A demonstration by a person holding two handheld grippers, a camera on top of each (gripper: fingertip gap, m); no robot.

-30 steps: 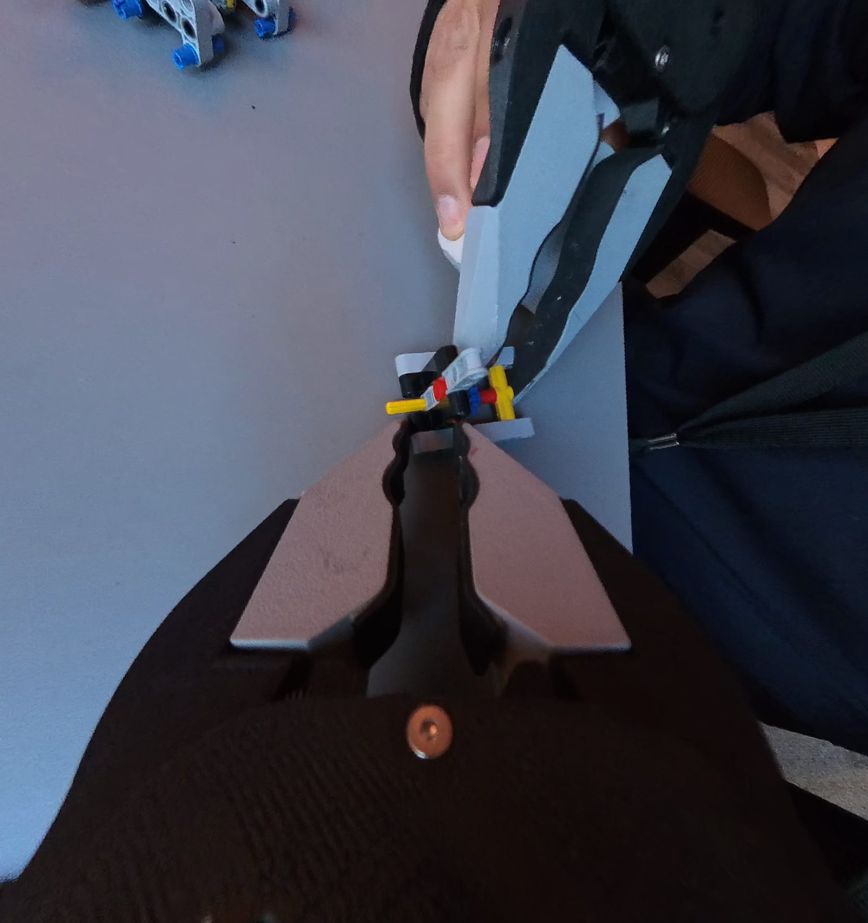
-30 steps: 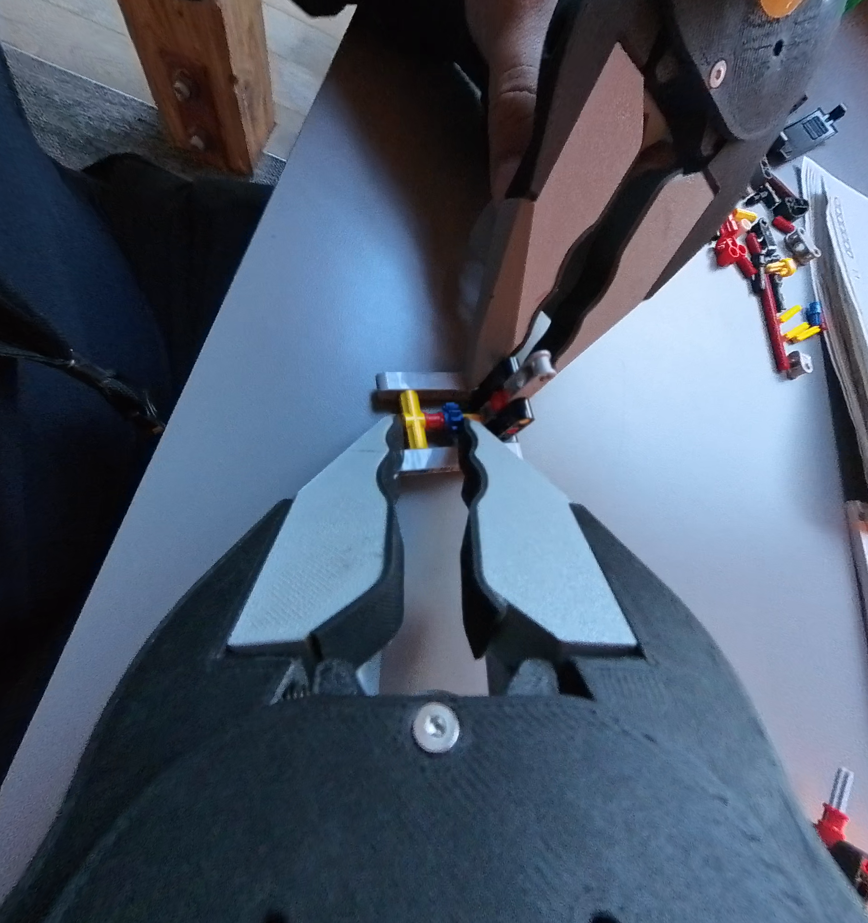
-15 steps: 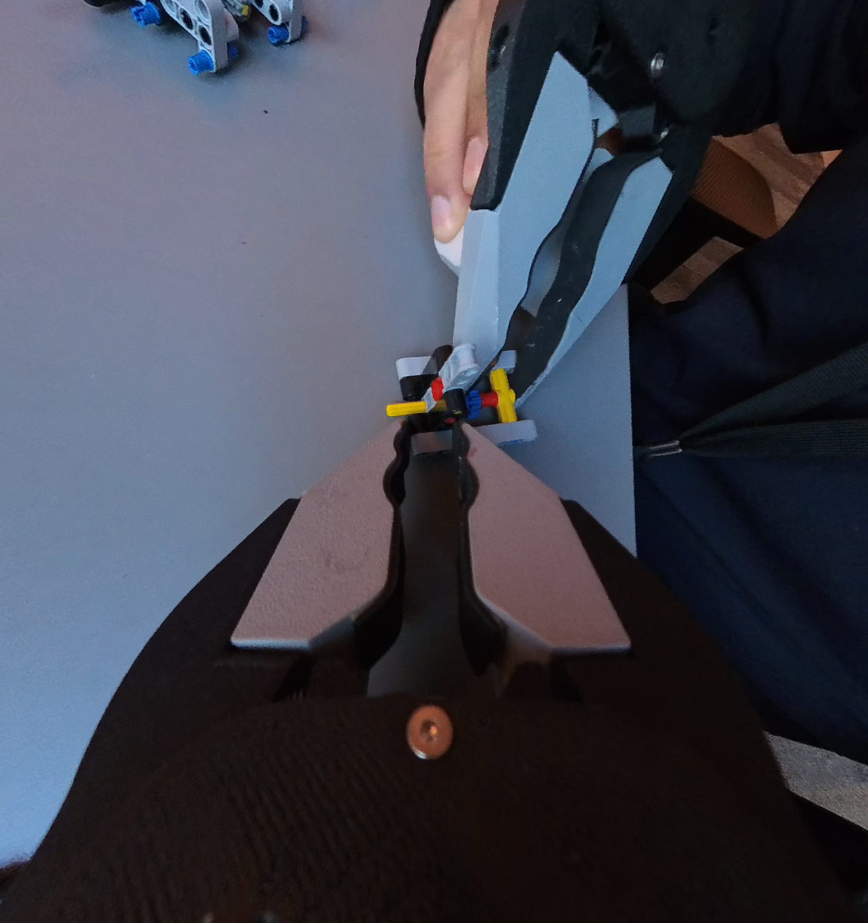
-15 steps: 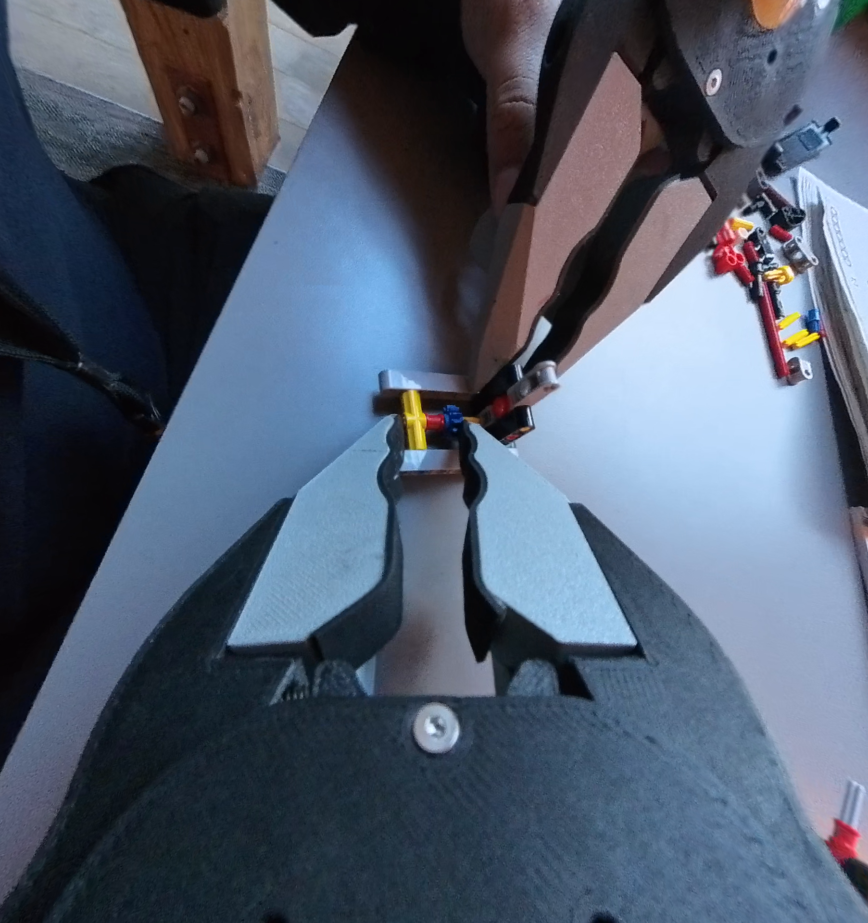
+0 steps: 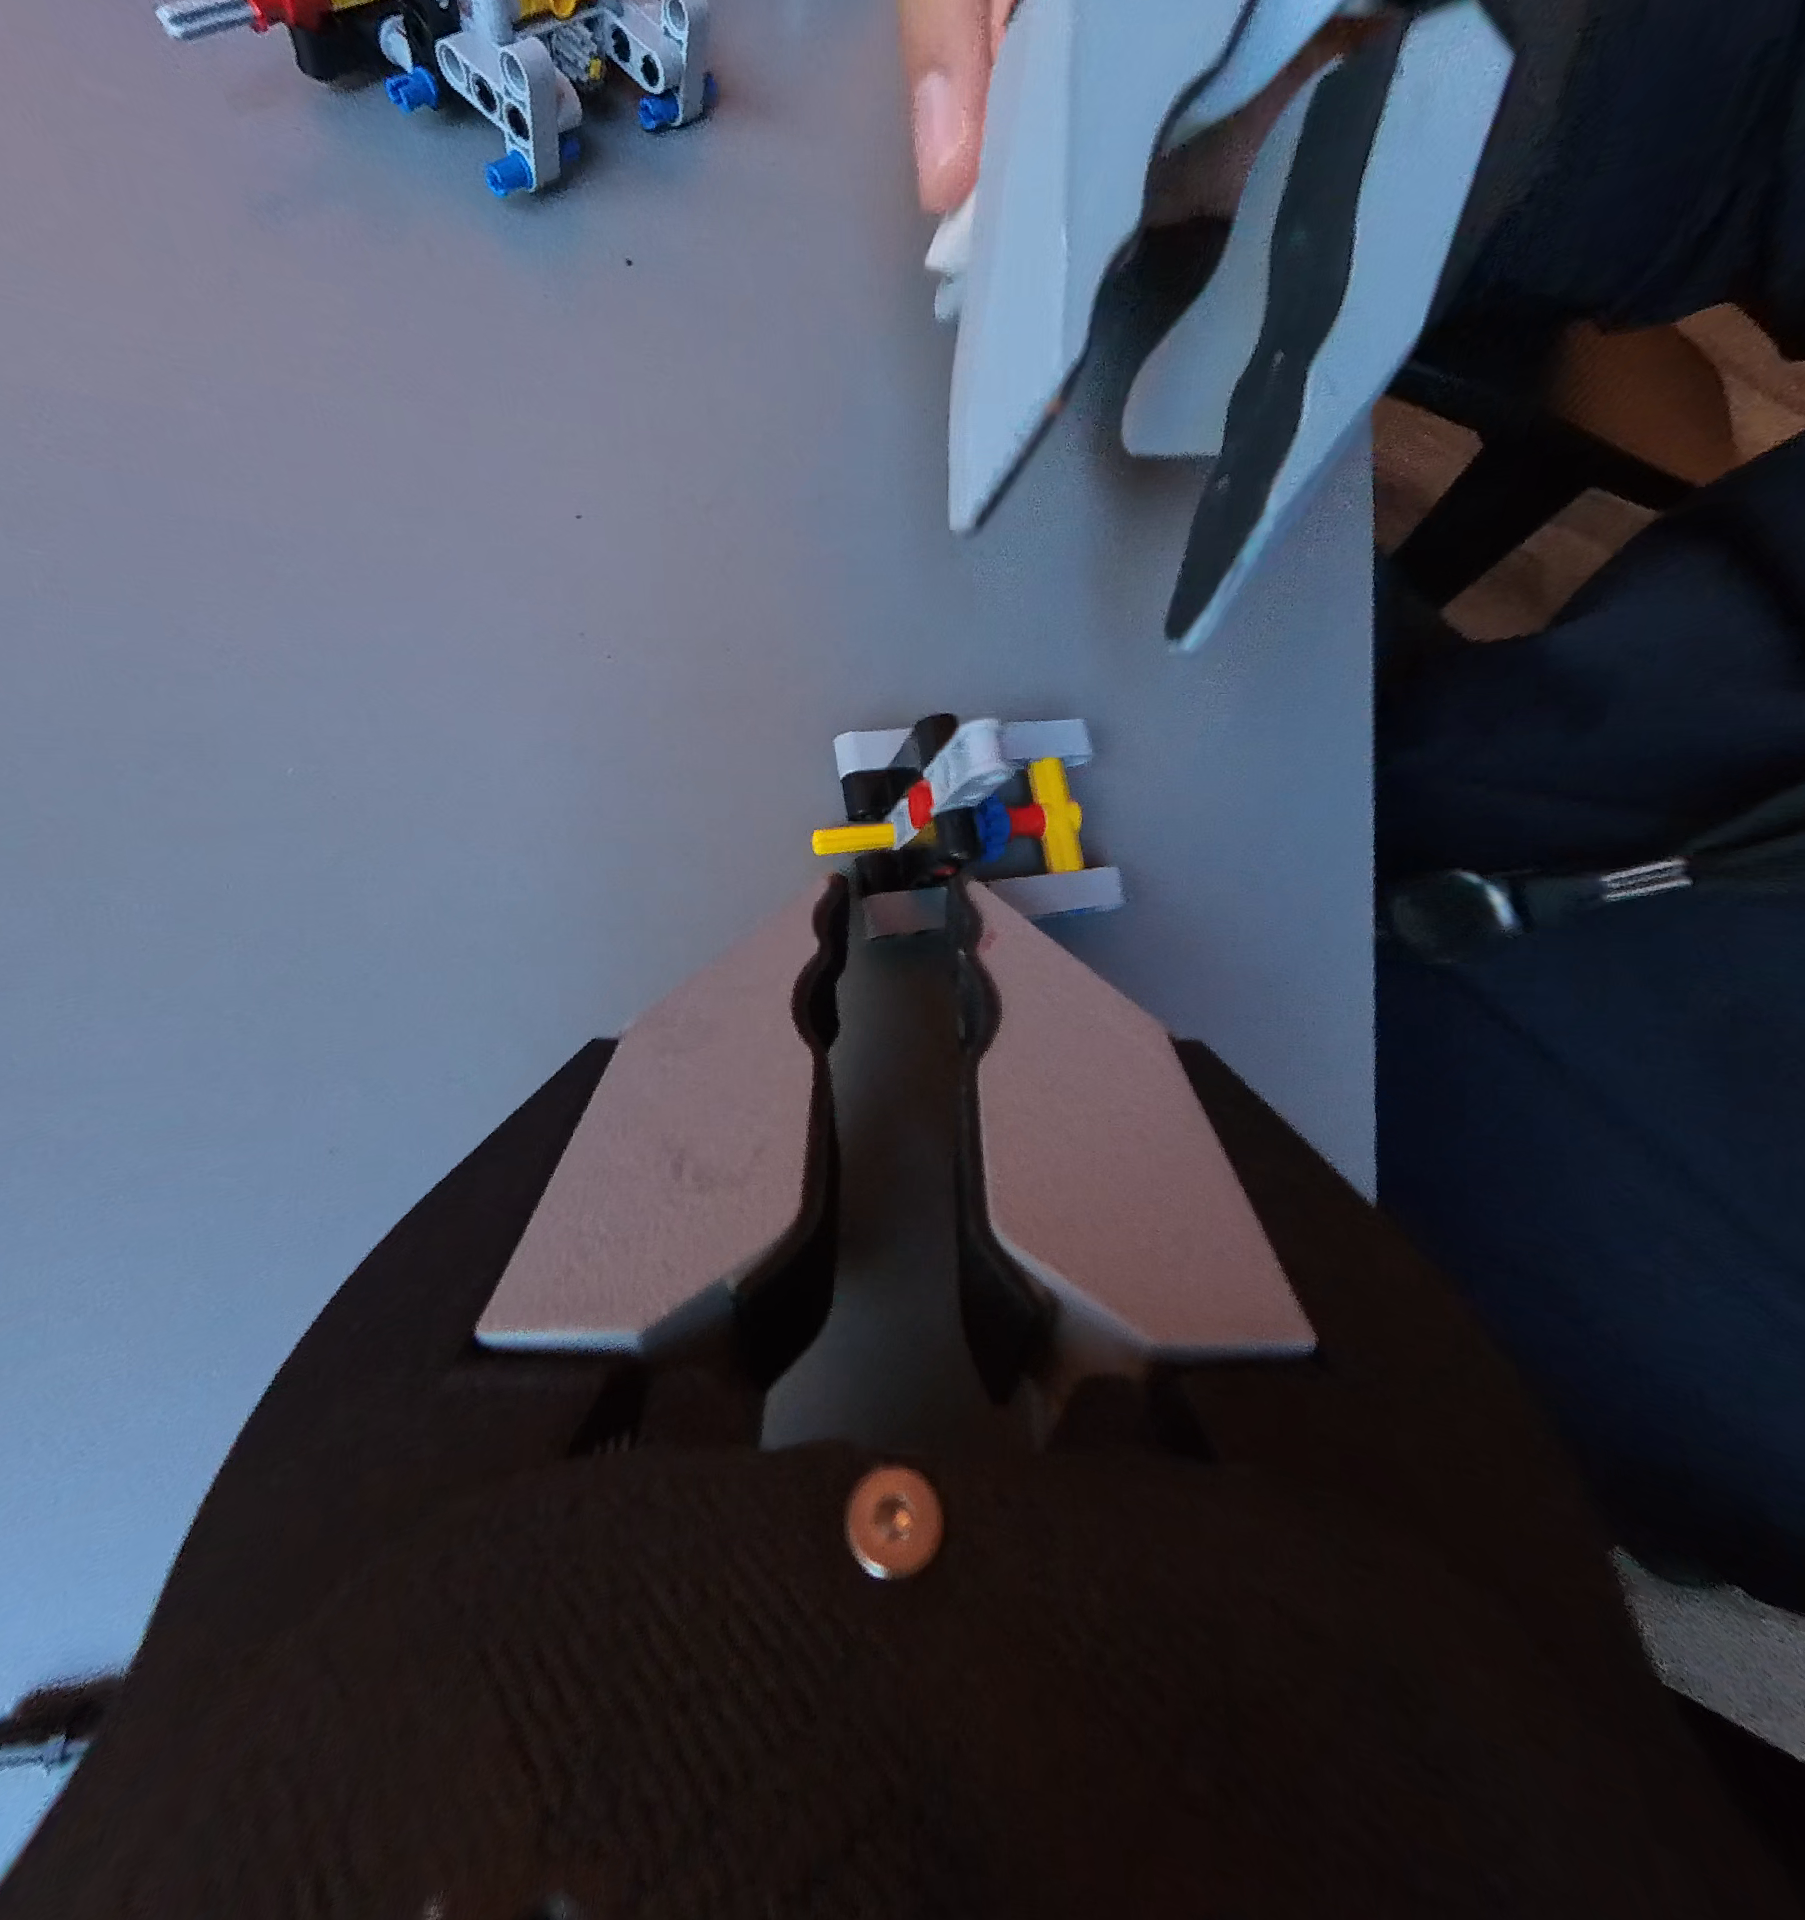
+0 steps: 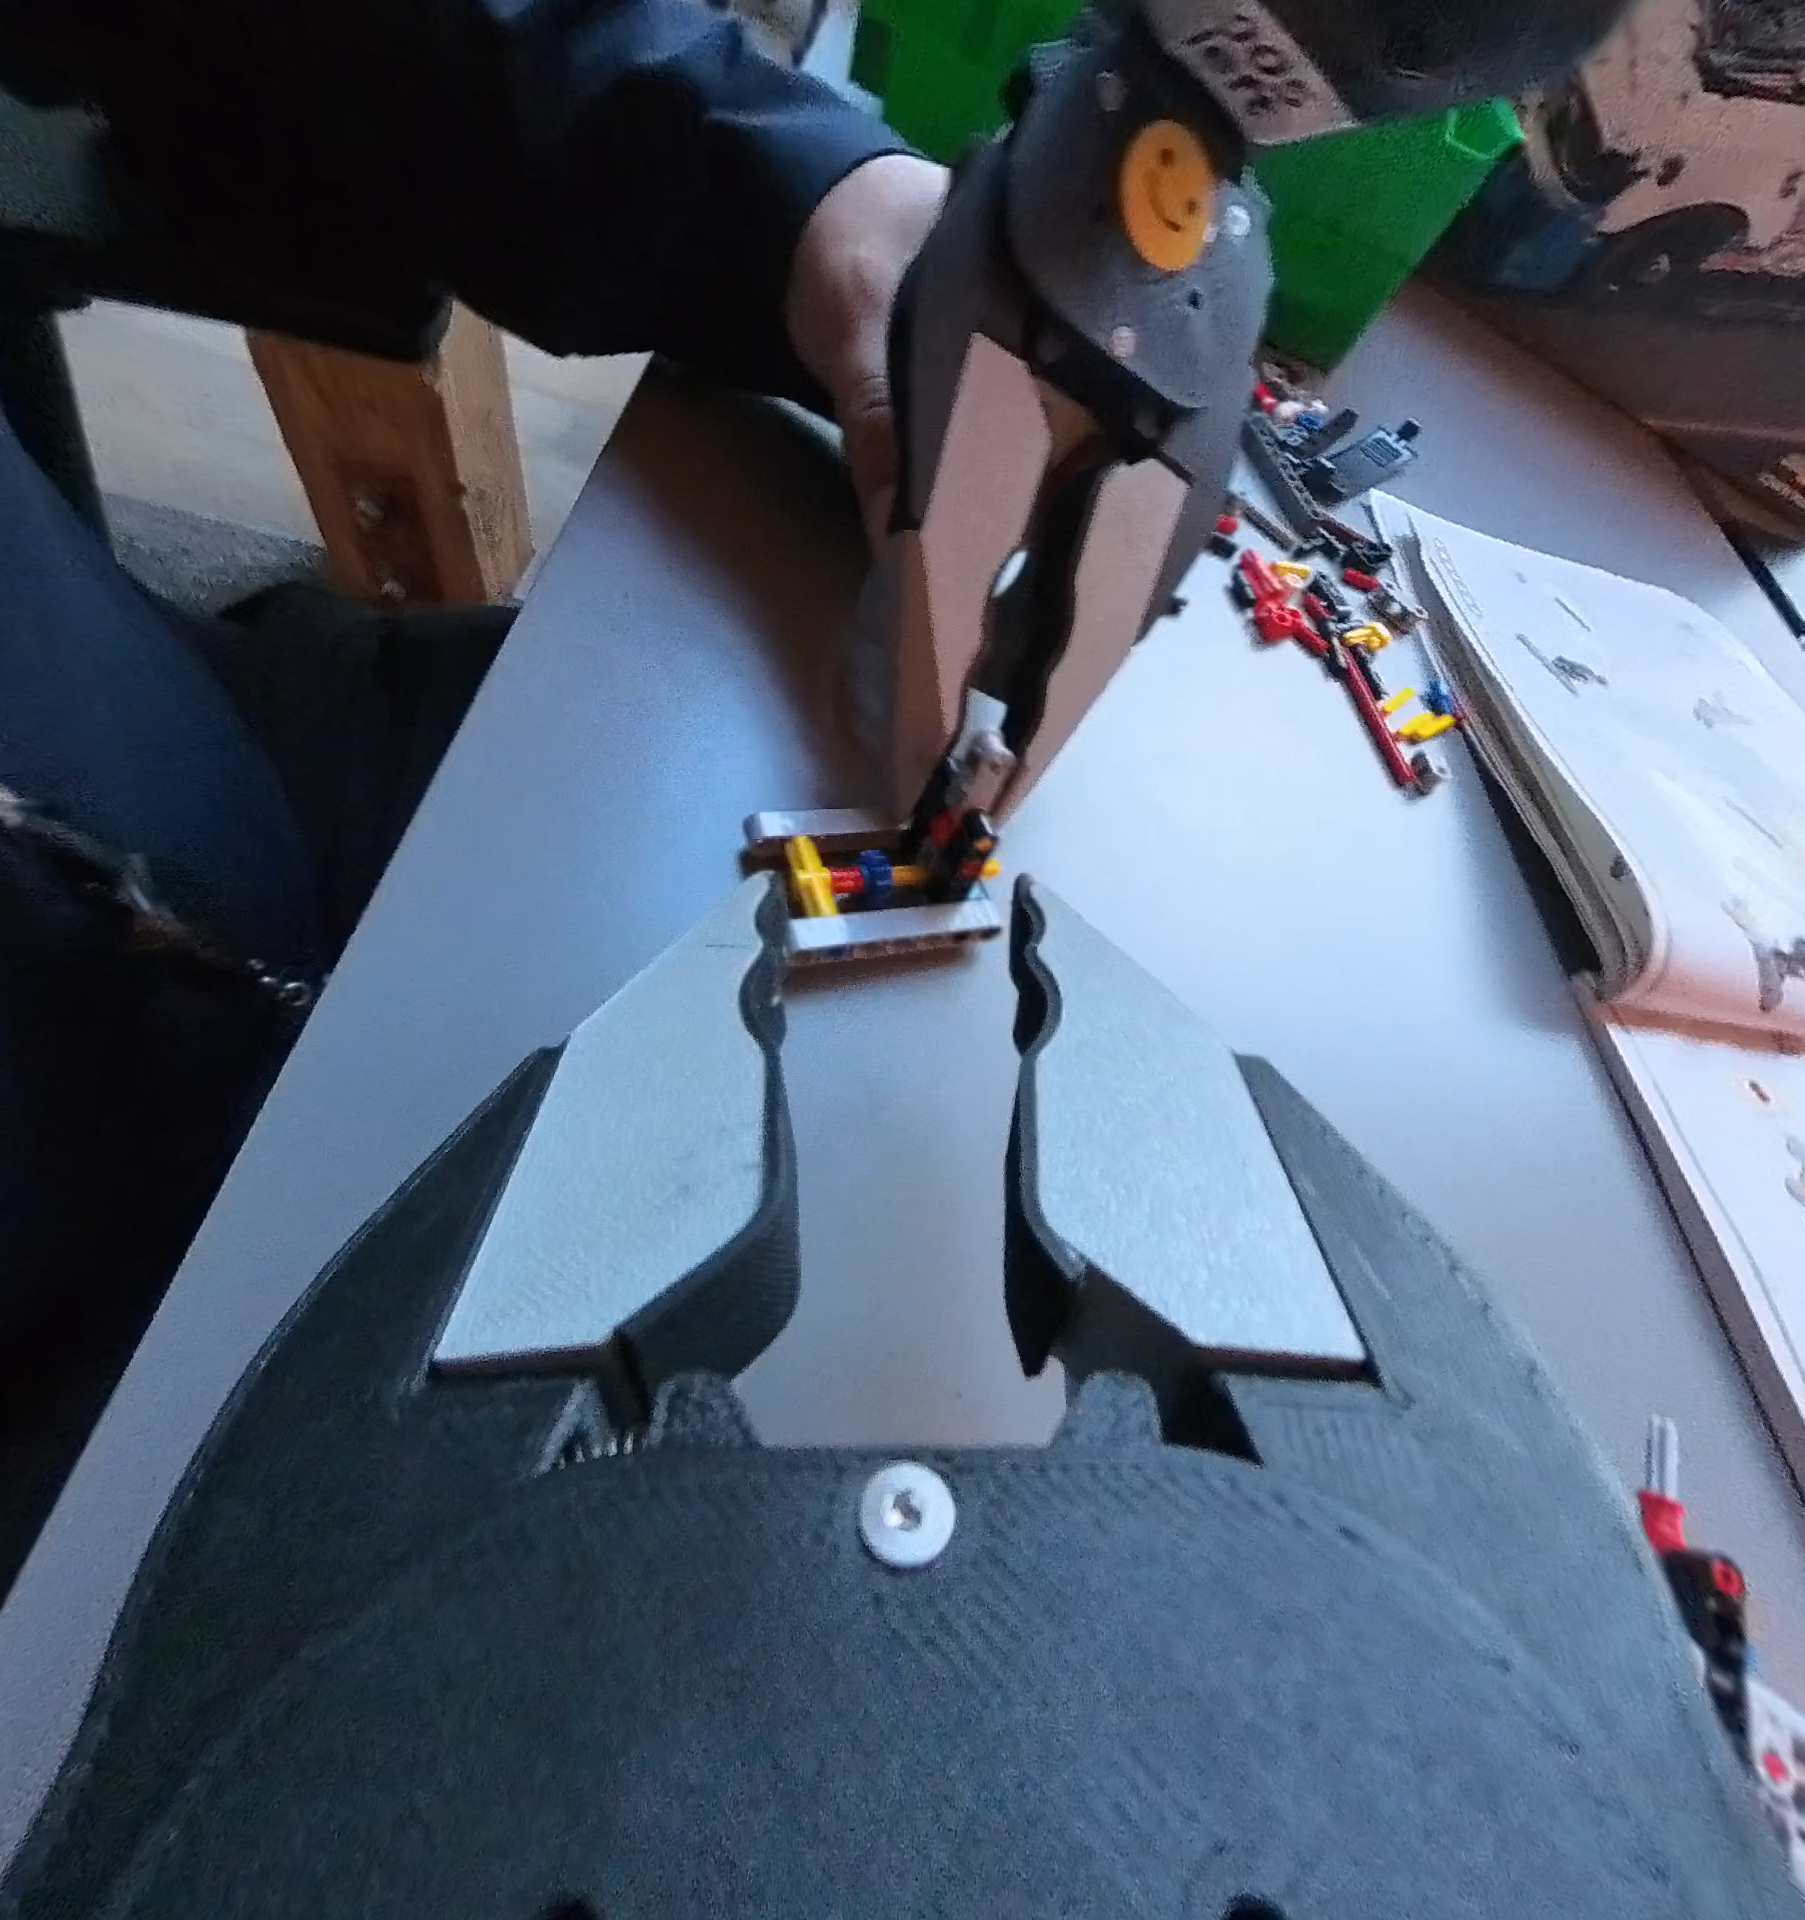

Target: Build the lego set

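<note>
Nowhere legible writing, left gripper (image 5: 903,894) apparently clamped on small brick assembly (image 5: 965,805), right gripper (image 6: 893,914) wide open, bare, open booklet (image 6: 1646,790) nearby

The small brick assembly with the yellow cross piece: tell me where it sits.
The small brick assembly lies near the grey table edge, at the left gripper tips; the open right gripper stands just short of it.

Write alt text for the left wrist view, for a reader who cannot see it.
The left claw grips a small toy-brick assembly of grey, black, yellow, red and blue parts near the grey table's right edge. The right claw hangs open above it, apart. Another brick model lies top left.
</note>
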